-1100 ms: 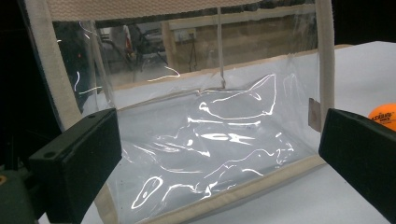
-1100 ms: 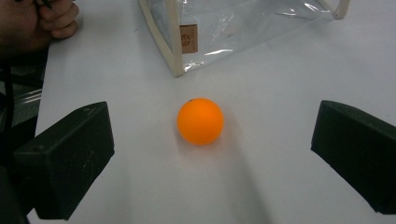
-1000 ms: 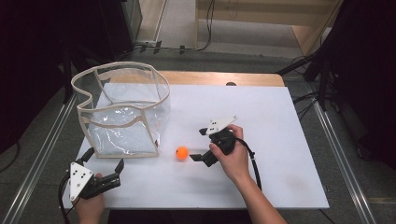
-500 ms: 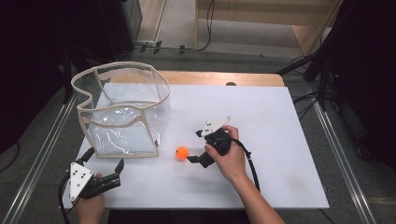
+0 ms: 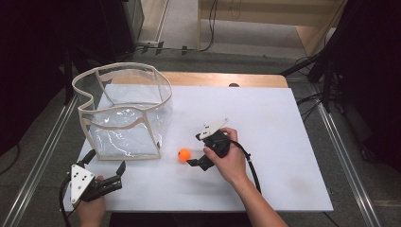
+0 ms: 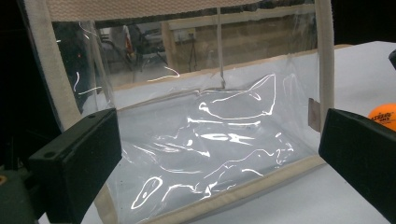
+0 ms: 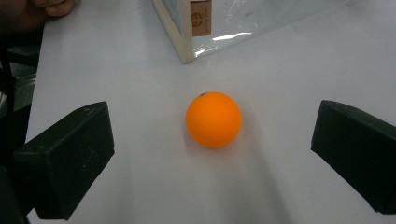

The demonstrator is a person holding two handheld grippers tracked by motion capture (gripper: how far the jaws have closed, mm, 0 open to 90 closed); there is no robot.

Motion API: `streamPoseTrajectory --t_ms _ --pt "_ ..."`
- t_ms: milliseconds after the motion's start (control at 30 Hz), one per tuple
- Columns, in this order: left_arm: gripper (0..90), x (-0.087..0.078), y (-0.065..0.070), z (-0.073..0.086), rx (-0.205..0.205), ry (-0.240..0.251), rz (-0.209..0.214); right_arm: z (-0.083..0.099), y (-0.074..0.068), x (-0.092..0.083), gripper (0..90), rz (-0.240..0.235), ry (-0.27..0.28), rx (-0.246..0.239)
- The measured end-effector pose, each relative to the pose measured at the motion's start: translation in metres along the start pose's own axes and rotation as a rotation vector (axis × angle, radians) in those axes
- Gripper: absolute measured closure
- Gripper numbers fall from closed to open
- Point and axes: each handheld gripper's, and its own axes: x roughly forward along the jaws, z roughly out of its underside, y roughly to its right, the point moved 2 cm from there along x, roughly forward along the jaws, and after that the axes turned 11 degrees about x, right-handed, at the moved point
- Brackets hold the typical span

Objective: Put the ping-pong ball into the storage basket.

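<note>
I am holding my left claw (image 5: 106,176) with its jaws wide apart at the near left of the white table (image 5: 283,142), facing the clear plastic bag with cream fabric trim (image 5: 124,113). My right claw (image 5: 195,150), jaws wide, is pointing at the small orange ball (image 5: 184,154), which is lying on the table untouched between the jaws.

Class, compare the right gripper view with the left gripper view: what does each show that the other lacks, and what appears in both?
Right gripper view alone: the whole orange ball lying on the white table between the open jaws of the right hand-held gripper, apart from both. Left gripper view alone: the clear bag's front panel with its glare, framed by the open left hand-held gripper. Both: the ball, the clear bag with its beige trim, and the table.
</note>
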Motion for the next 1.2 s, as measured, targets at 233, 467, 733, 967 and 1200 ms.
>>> streamPoseTrajectory --t_ms 233,467,733,967,1200 --pt "0.0 0.0 0.0 0.0 0.001 0.0 0.0 -0.001 0.0 0.006 0.0 0.004 -0.041 -0.01" --pt "0.0 0.0 0.0 0.0 0.001 0.0 0.0 -0.002 0.001 0.012 0.0 0.007 -0.075 -0.01" --pt "0.0 0.0 0.0 0.0 0.001 0.0 0.0 -0.005 0.002 0.018 0.0 0.004 -0.132 -0.005" --pt "0.0 0.0 0.0 0.0 0.002 -0.001 -0.001 -0.008 0.003 0.025 0.0 0.002 -0.182 -0.009" --pt "0.0 0.0 0.0 0.0 0.002 0.0 0.0 -0.011 0.004 0.03 6.2 0.018 -0.209 0.011"
